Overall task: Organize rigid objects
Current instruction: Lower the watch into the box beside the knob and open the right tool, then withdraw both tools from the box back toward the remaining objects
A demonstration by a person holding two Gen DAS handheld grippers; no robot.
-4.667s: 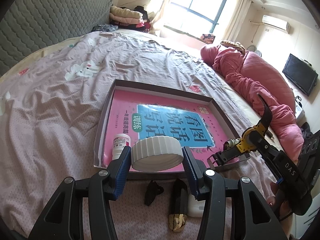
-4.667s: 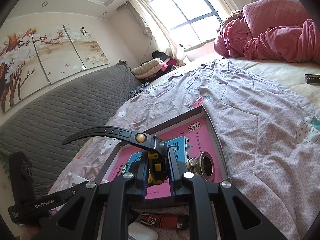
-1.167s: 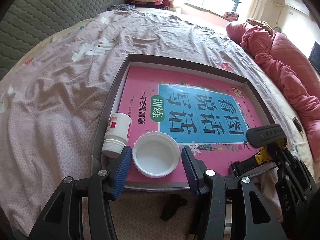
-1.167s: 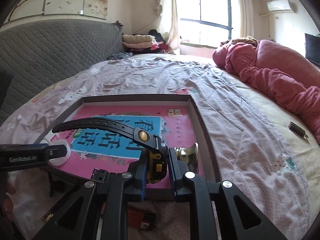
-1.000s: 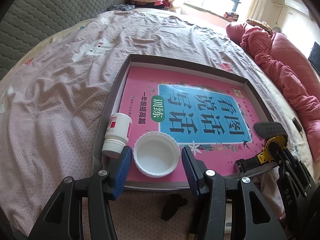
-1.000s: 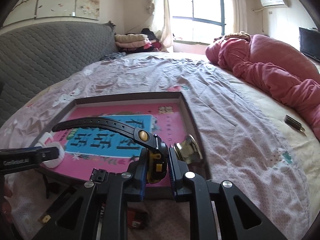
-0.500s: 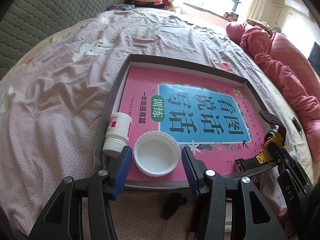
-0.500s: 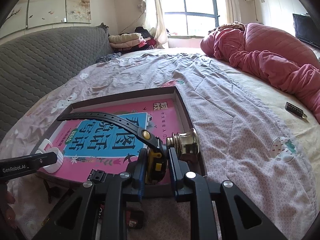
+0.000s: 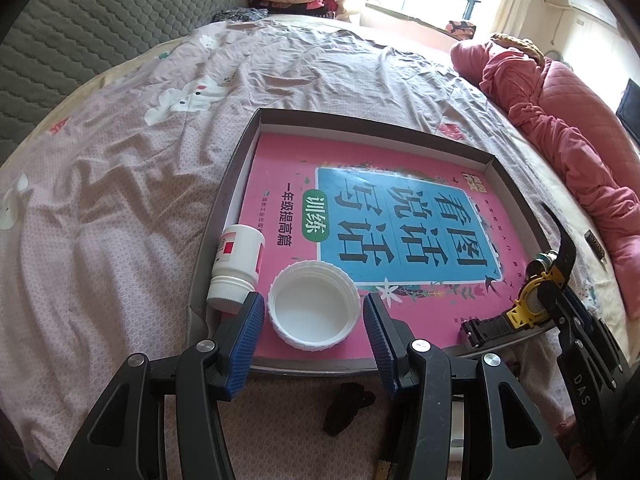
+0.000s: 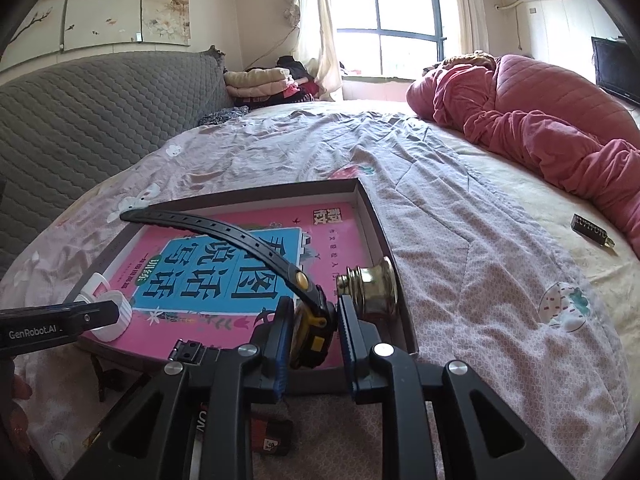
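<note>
Our right gripper (image 10: 310, 332) is clamped on the yellow-and-black watch (image 10: 308, 330), its blue pads (image 10: 280, 344) pressing the case from both sides; the watch hangs over the near right corner of the shallow tray (image 10: 256, 194), with its long black strap (image 10: 216, 232) arching up and away over the pink book (image 10: 248, 264) that lines the tray floor; just beside the right jaw we see a brass knob (image 10: 374, 288) lying on its side against the tray's right wall. Our left gripper (image 9: 314, 320) stands spread wide, holding nothing; the white lid (image 9: 313, 310) sits rim-up on the book between its blue pads (image 9: 246, 334), with a gap on each side; just left of the lid a white pill bottle (image 9: 236, 266) lies on its side along the tray's left wall, cap toward us. From the left wrist we also see the watch (image 9: 536, 300) in the right gripper (image 9: 552, 304) at the tray's (image 9: 360, 124) near right corner. The tray rests on a pink patterned bedspread (image 9: 120, 200); a small dark object (image 9: 346, 402) lies on the cloth just in front of the tray; a red quilt (image 10: 540, 120) is heaped well apart at the far right, and a small dark bar (image 10: 592, 230) lies near it.
</note>
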